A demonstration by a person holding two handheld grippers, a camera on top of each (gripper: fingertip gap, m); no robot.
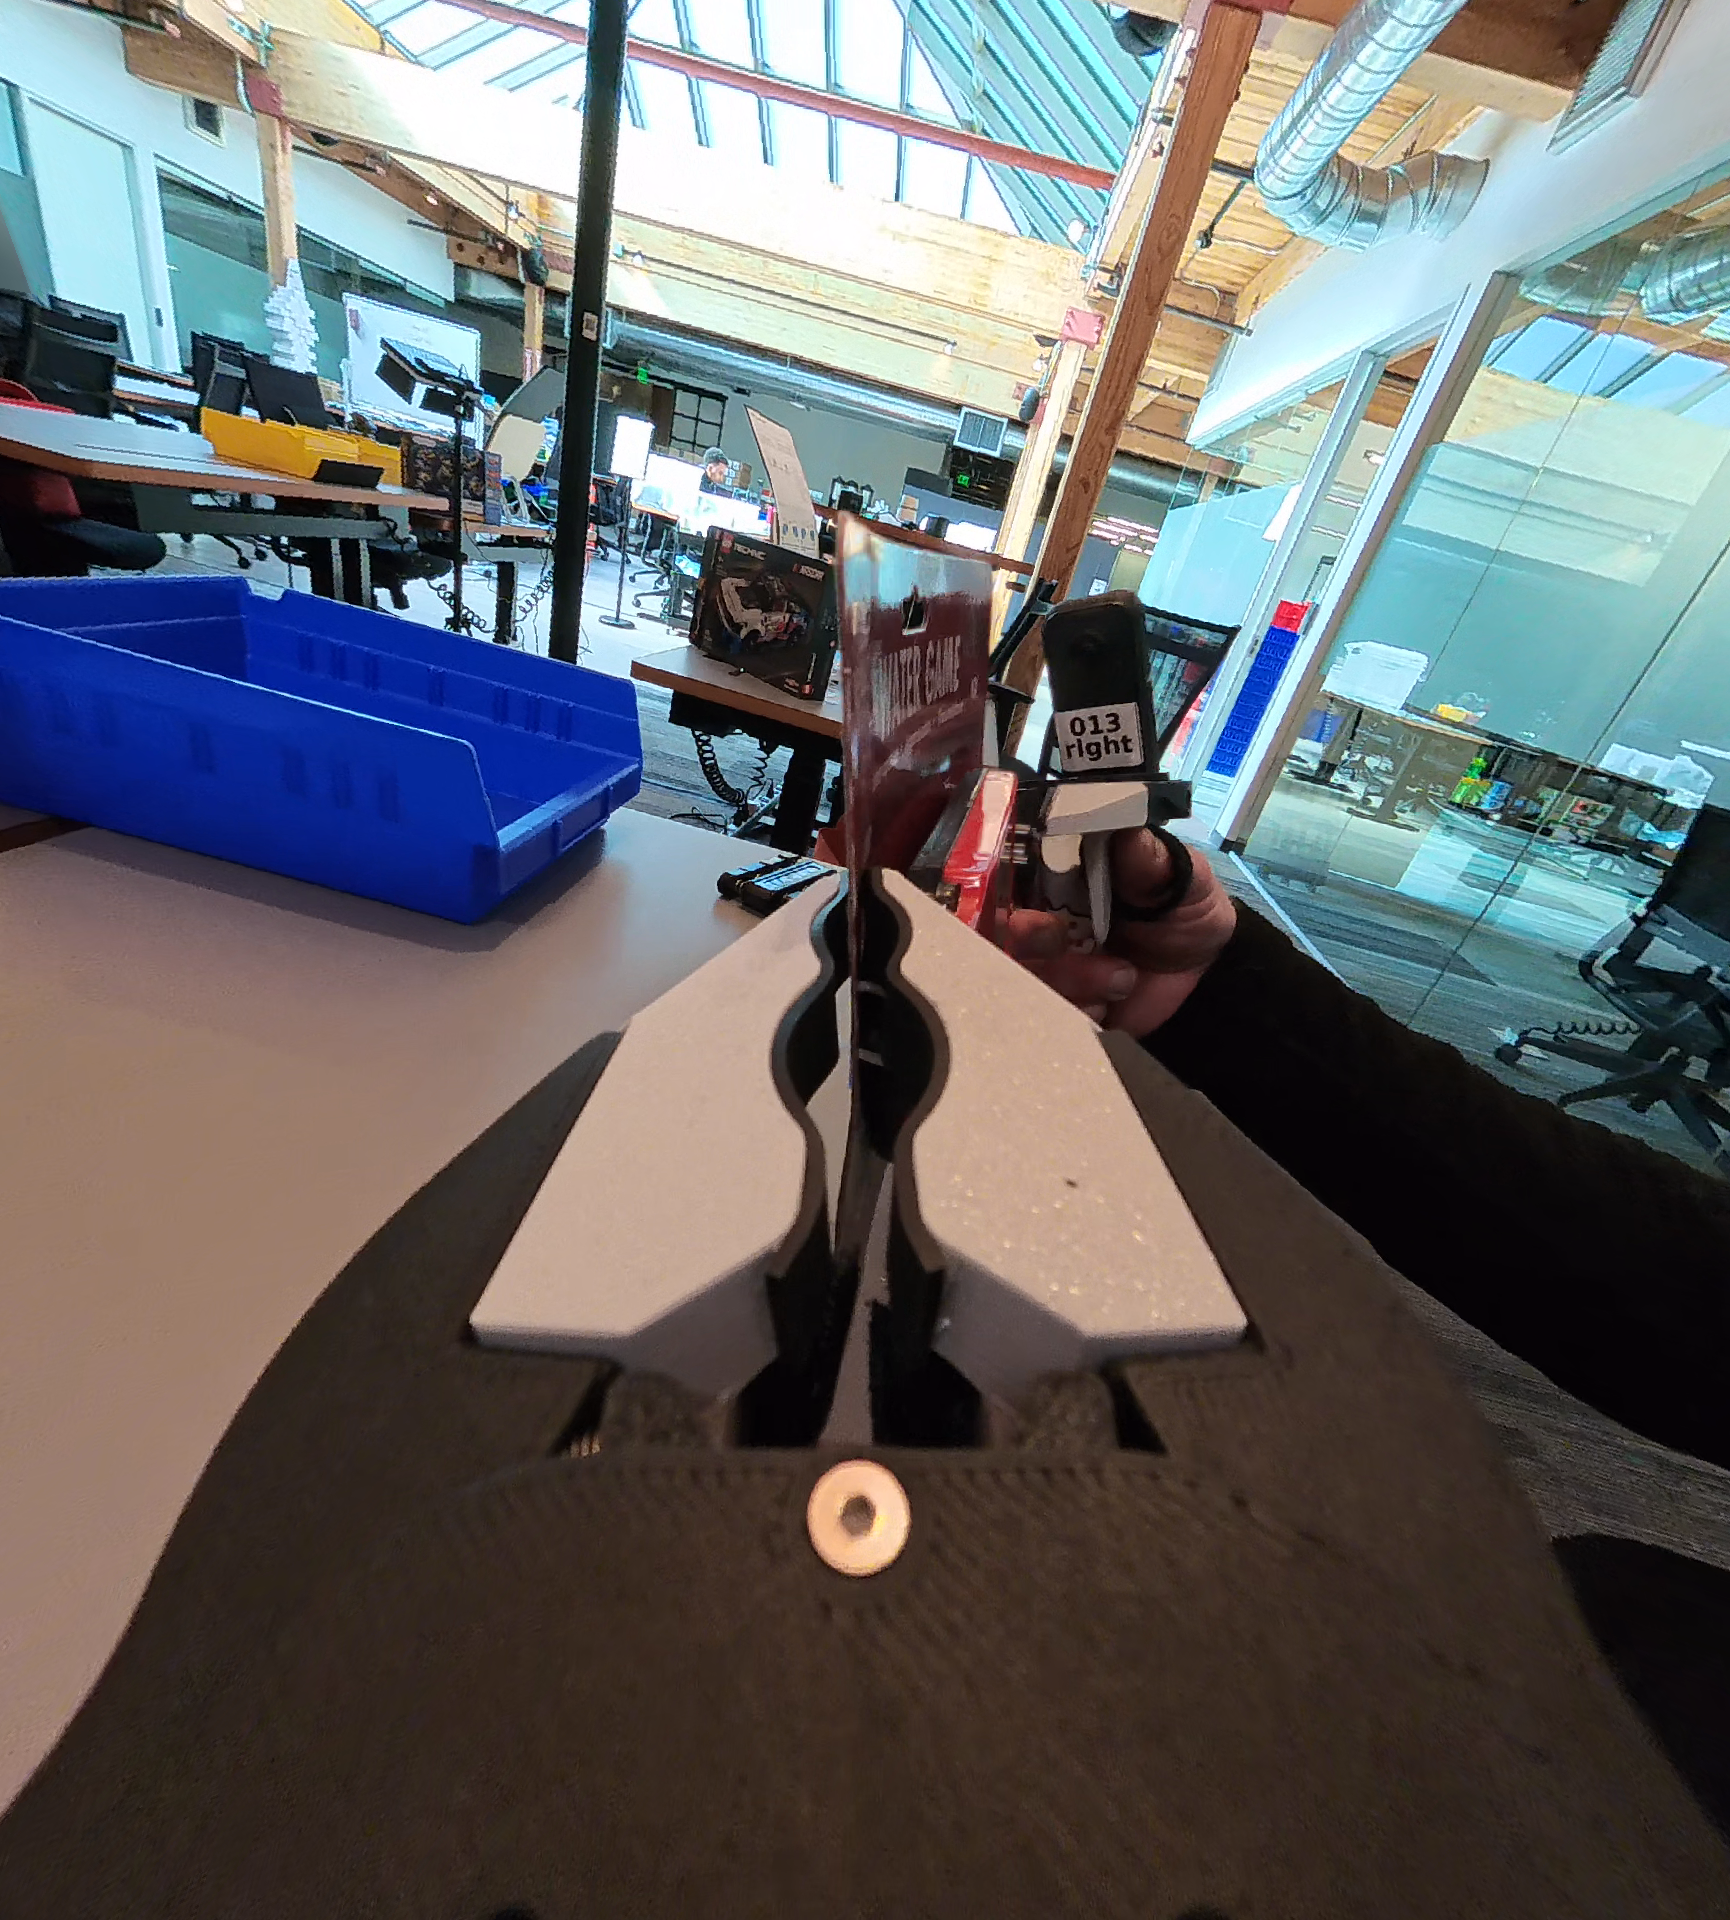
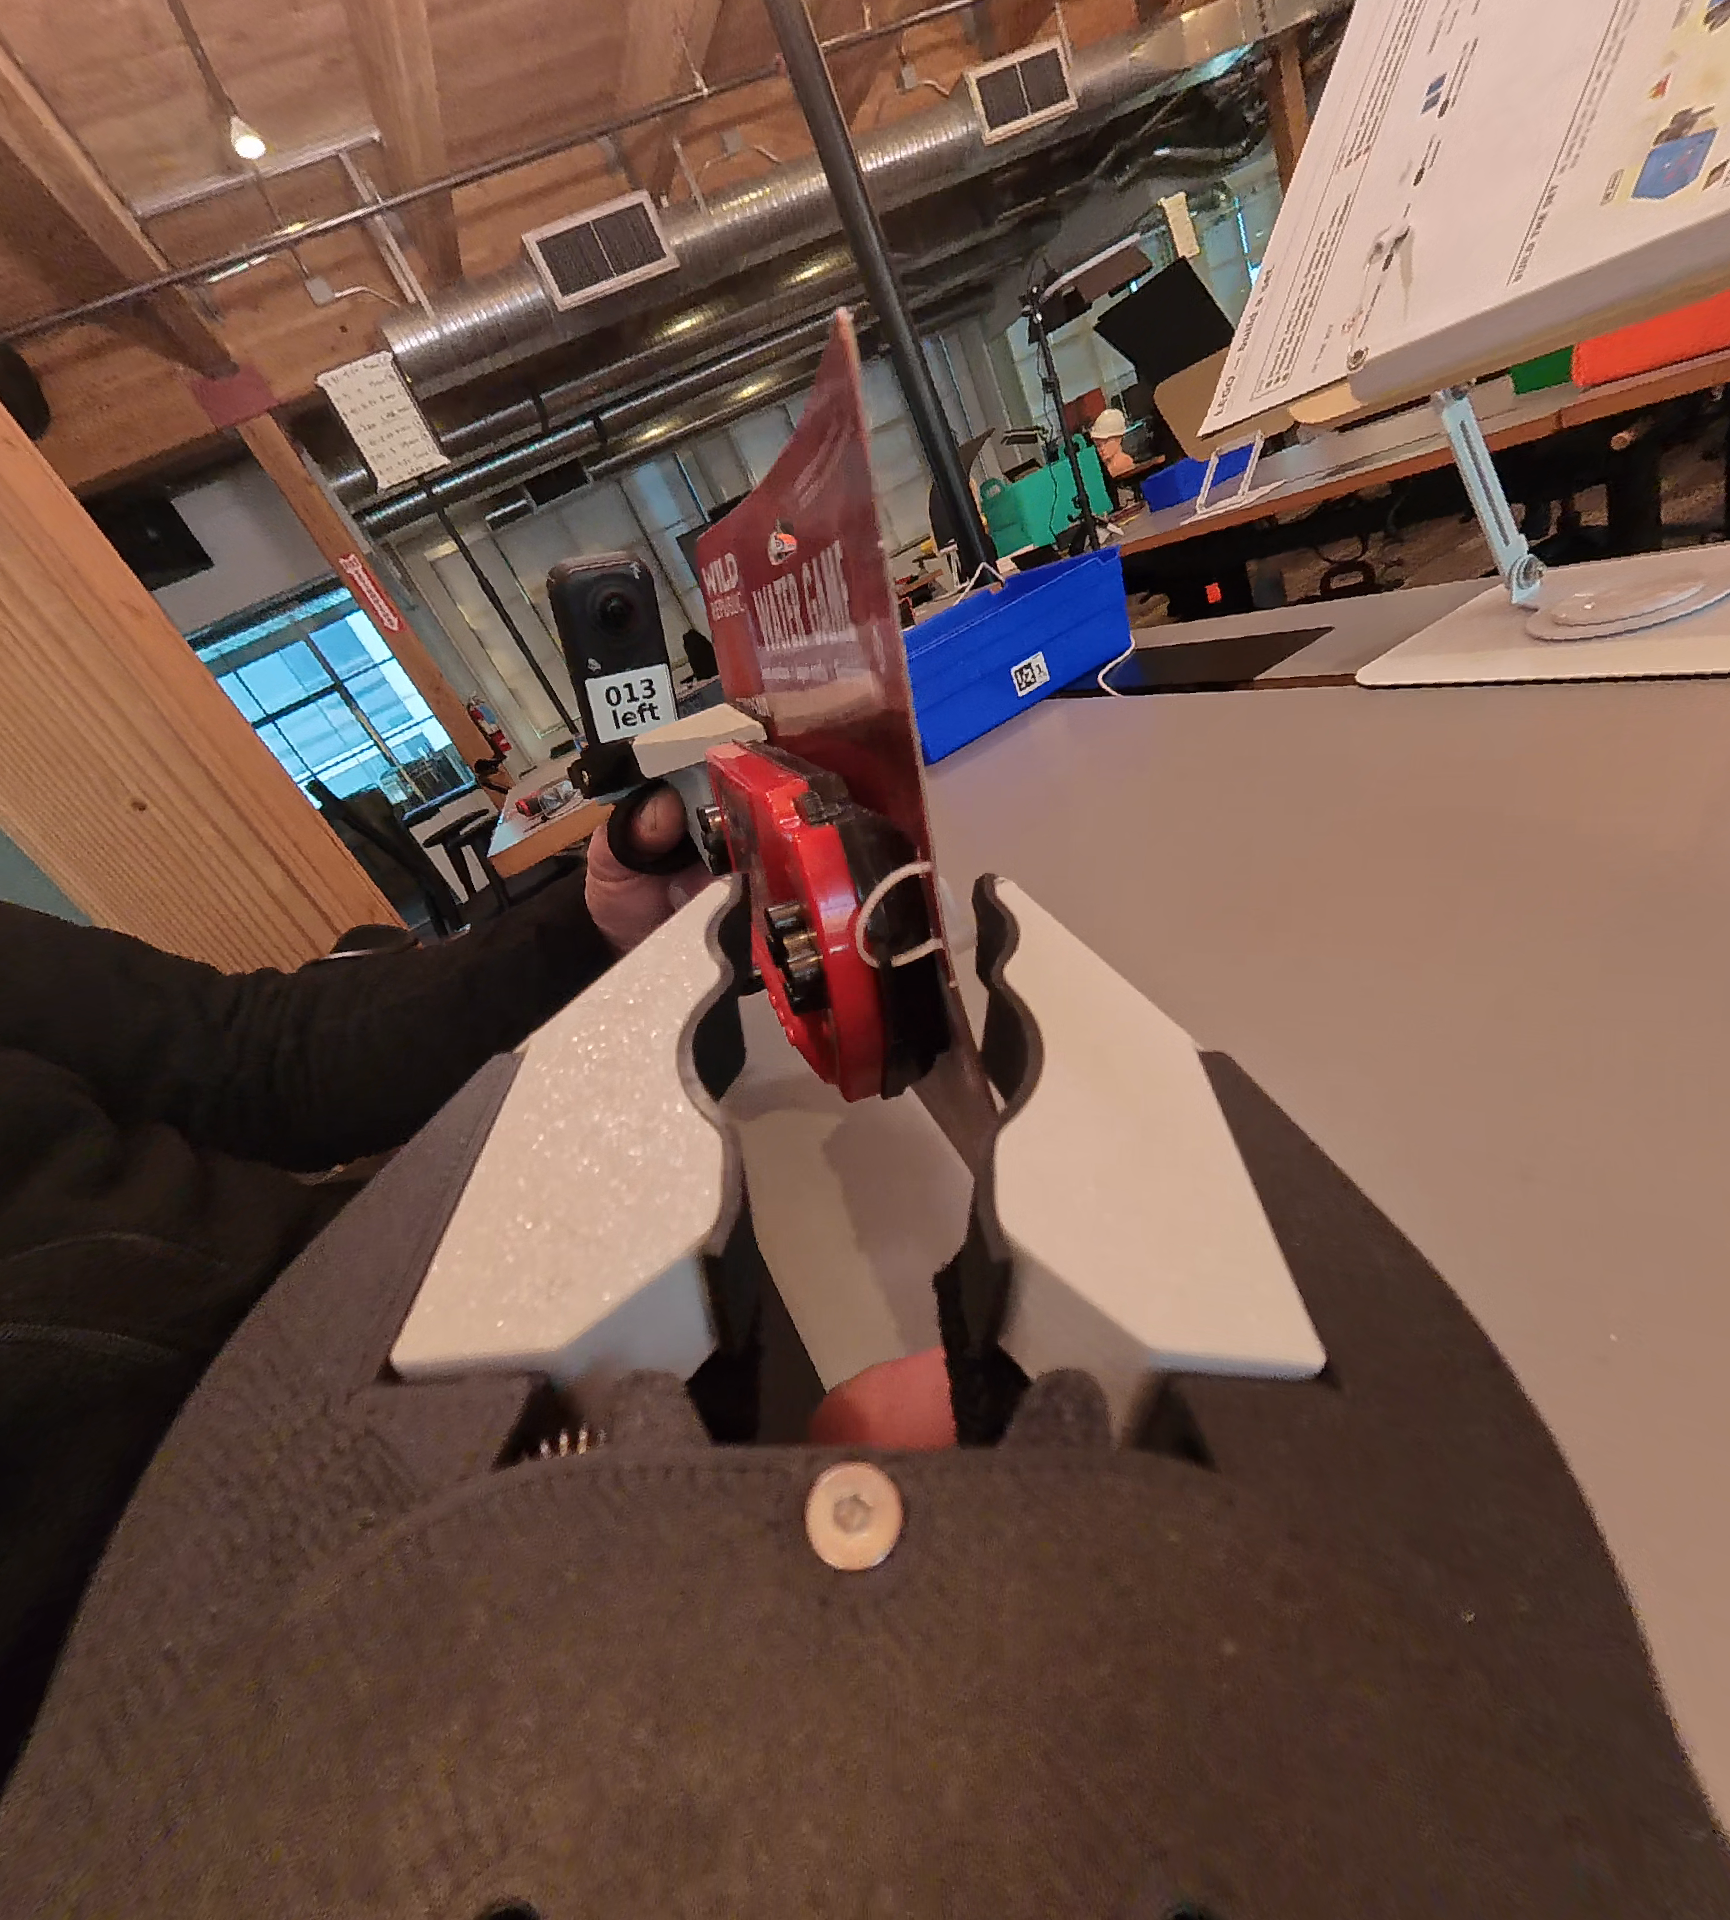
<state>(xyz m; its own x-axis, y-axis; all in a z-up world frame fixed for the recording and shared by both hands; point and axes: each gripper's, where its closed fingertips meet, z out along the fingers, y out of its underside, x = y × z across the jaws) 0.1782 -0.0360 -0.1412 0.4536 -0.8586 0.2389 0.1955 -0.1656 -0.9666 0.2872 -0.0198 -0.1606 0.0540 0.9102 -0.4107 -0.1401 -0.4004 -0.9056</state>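
Note:
My left gripper [image 1: 861, 883] is shut on the edge of a dark red backing card [image 1: 918, 675], which stands upright between its fingers above the grey table [image 1: 217, 1039]. A red plastic toy [image 1: 980, 842] is tied to the card's right face. In the right wrist view my right gripper [image 2: 856, 914] is open, its jaws on either side of the toy [image 2: 819, 935] and card [image 2: 819, 603]. The card leans against the right finger [image 2: 1100, 1091]. A white tie [image 2: 887, 914] fastens the toy to the card. The left gripper's camera [image 2: 606, 623] and a hand [image 2: 632, 883] show behind it.
A blue bin [image 1: 269, 707] sits on the table to the left; it also shows in the right wrist view [image 2: 1017, 644]. A small black item [image 1: 773, 883] lies near the table's far edge. A tilted document stand [image 2: 1567, 208] stands at right. A black pole [image 1: 586, 312] rises behind.

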